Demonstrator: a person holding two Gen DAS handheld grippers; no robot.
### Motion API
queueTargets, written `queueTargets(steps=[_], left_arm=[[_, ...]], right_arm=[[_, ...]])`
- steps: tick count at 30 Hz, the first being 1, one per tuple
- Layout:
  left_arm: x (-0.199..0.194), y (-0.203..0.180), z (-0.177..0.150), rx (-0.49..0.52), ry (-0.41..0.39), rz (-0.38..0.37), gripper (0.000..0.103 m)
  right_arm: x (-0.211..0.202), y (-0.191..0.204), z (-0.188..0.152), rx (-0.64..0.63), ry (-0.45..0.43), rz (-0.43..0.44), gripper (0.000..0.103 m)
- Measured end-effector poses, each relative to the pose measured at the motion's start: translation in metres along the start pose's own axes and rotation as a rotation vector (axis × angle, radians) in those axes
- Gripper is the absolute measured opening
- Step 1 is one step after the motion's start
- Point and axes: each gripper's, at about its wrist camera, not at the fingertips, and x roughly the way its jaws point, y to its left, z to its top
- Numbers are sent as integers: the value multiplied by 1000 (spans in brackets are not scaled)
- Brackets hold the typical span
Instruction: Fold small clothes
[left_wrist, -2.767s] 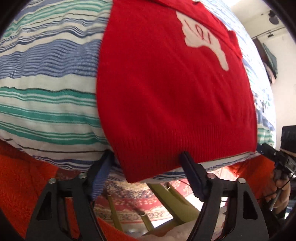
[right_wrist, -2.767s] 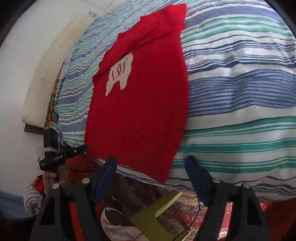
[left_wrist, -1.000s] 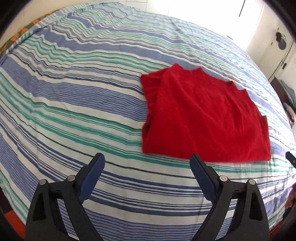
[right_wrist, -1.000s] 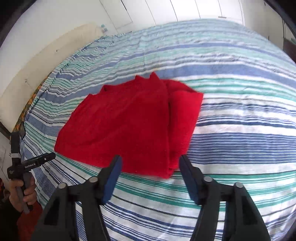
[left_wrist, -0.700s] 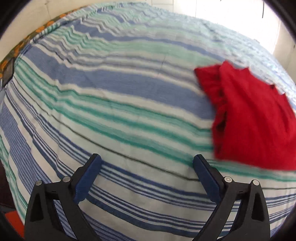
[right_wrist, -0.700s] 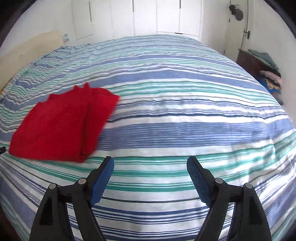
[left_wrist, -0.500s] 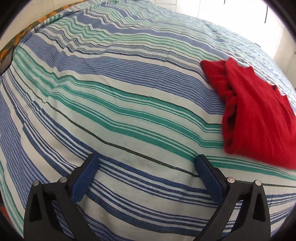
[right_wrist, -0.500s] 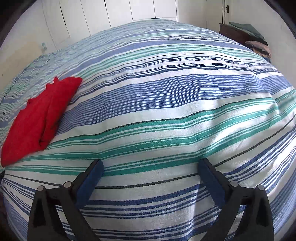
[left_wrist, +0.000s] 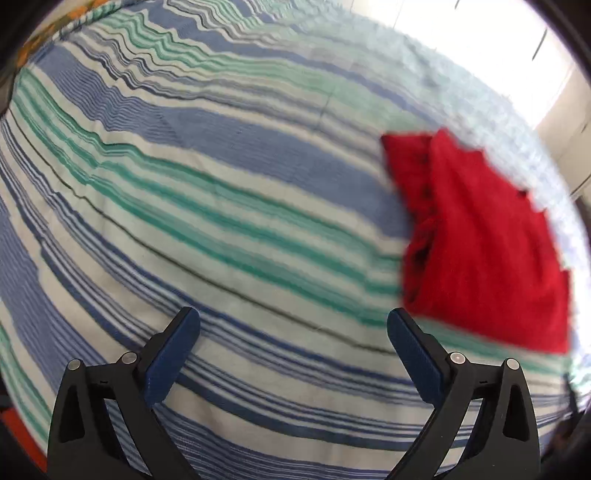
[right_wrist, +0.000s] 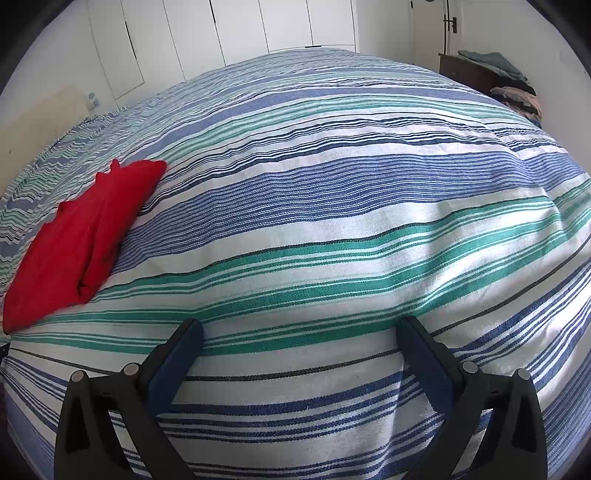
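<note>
A red knitted garment (left_wrist: 484, 243) lies folded flat on the striped bedspread (left_wrist: 221, 206), at the right of the left wrist view. It also shows at the far left of the right wrist view (right_wrist: 77, 236). My left gripper (left_wrist: 293, 332) is open and empty over bare bedspread, to the left of the garment. My right gripper (right_wrist: 299, 343) is open and empty over bare bedspread (right_wrist: 351, 206), well to the right of the garment. The left wrist view is blurred.
White wardrobe doors (right_wrist: 236, 29) stand beyond the bed. A dark dresser with a pile of clothes (right_wrist: 513, 92) is at the far right. A cream headboard (right_wrist: 40, 114) is at the left.
The garment lay unfolded with its white emblem up; now it is folded and let go. Both grippers have swung away from it, the left one leftward, the right one rightward.
</note>
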Motion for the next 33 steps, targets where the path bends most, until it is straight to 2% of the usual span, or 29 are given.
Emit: queueTargets(steps=[1,3,5,6,7,9,10,12,14,18,29,33], left_arm=[[-8,0,10,-33,-22,-84,101],[-11,-12,34,-52,-25,-193,102],[7,-32,54,-20,27,-267,102],[24,-43,61,6,72,-275,102],[41,-53,63,31,110,-249,102],[76,-69,58,82,182,-150,101],[86,-77,53,126,192,-100,101],[88,-96,43,240,139,-30,101],[89,-106,38,285,132,-16,98],[87,-105,38,265,132,-28,83],[89,-99,48,233,176,-58,72],[91,-102,48,231,175,-42,65]], right_arm=[[-1,-1,0,2,-3,3,103],[-2,-3,-2,6,-9,10,103],[-3,-5,-2,10,-11,17,103],[-3,-5,-2,11,-11,19,103],[-3,-5,-2,11,-12,19,103],[-3,-5,-2,11,-12,18,103],[-3,-5,-2,11,-12,19,103],[-3,-5,-2,12,-13,21,103],[-4,-6,-1,14,-15,26,103],[-3,-8,-1,13,-15,27,103],[-1,-6,0,4,-12,14,103],[-1,-5,0,3,-12,12,103]])
